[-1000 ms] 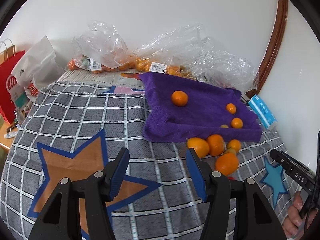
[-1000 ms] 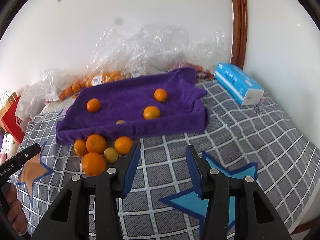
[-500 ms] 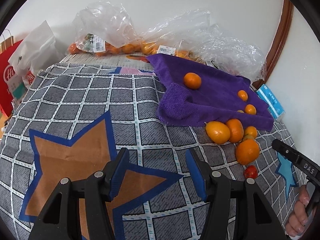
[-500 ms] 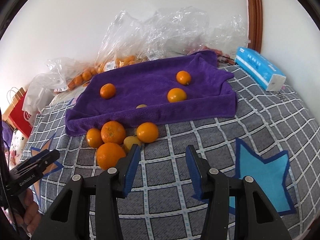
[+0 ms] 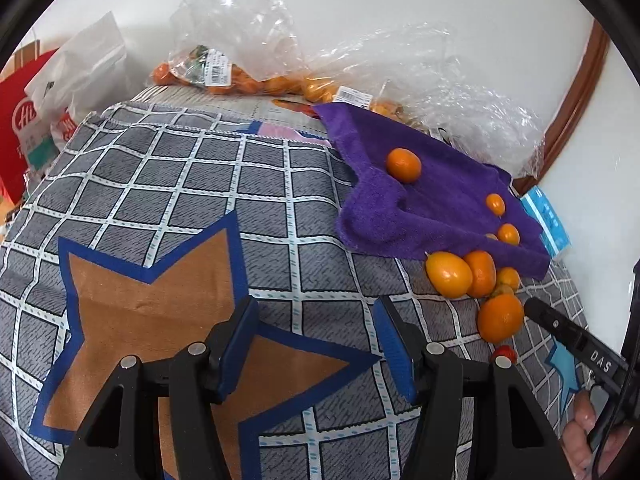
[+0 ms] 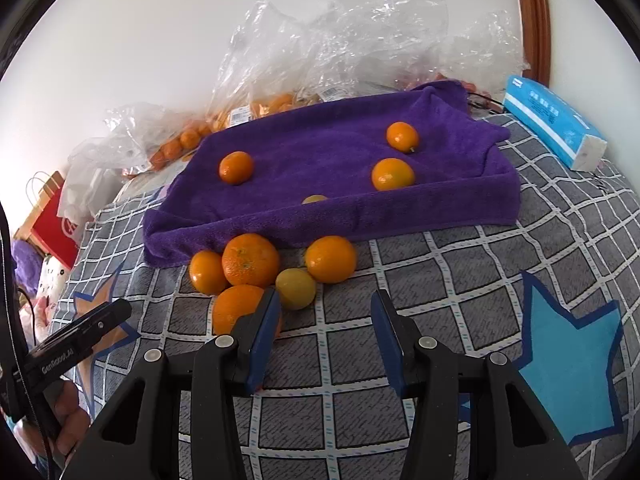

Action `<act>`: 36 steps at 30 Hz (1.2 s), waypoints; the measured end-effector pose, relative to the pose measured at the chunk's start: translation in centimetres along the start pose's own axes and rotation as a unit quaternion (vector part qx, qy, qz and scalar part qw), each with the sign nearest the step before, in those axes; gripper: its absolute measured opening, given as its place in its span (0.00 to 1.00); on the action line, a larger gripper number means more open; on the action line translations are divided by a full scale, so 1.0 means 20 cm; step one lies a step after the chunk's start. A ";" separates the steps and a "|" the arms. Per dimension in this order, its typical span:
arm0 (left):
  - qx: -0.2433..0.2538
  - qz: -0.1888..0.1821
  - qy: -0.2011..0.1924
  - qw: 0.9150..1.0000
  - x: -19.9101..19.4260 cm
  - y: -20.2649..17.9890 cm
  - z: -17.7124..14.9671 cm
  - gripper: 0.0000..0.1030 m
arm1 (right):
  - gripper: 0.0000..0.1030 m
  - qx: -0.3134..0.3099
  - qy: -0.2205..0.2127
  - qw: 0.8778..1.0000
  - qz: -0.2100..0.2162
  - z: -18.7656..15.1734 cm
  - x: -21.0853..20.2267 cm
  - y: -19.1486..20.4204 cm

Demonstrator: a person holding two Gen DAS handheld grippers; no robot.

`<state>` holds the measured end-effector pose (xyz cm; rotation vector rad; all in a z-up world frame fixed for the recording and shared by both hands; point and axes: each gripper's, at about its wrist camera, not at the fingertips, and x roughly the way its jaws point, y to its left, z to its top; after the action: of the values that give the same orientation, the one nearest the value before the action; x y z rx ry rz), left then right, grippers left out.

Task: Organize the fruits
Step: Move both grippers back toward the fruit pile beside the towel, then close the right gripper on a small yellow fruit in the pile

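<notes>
A grey checked bedcover (image 5: 168,184) with white grid lines carries a brown star (image 5: 144,320) edged in dark blue and a light blue star (image 6: 576,364). At its far right corner lies a blue tissue pack (image 6: 552,122), close to a curved brown wooden frame (image 6: 532,20) against the white wall (image 5: 360,4). At the far left stand a red paper bag (image 5: 16,120) and a white plastic bag (image 5: 84,68).

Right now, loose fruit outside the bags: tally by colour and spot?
Orange fruit on the purple towel: 3
Orange fruit on the checked cloth: 4
Yellow fruit on the cloth: 1
Yellowish fruit half hidden by the towel fold: 1
Small red fruit: 1
Total: 10
</notes>
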<state>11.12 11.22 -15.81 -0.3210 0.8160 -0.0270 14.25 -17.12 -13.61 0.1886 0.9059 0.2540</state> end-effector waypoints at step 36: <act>-0.014 -0.002 -0.008 1.000 0.01 0.02 0.02 0.59 | 0.18 -0.092 0.008 0.995 -0.023 0.05 0.15 0.14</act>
<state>11.48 11.63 -15.92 -0.3482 0.7994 -0.0173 16.41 -13.66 -14.41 -0.0053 0.8969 0.2943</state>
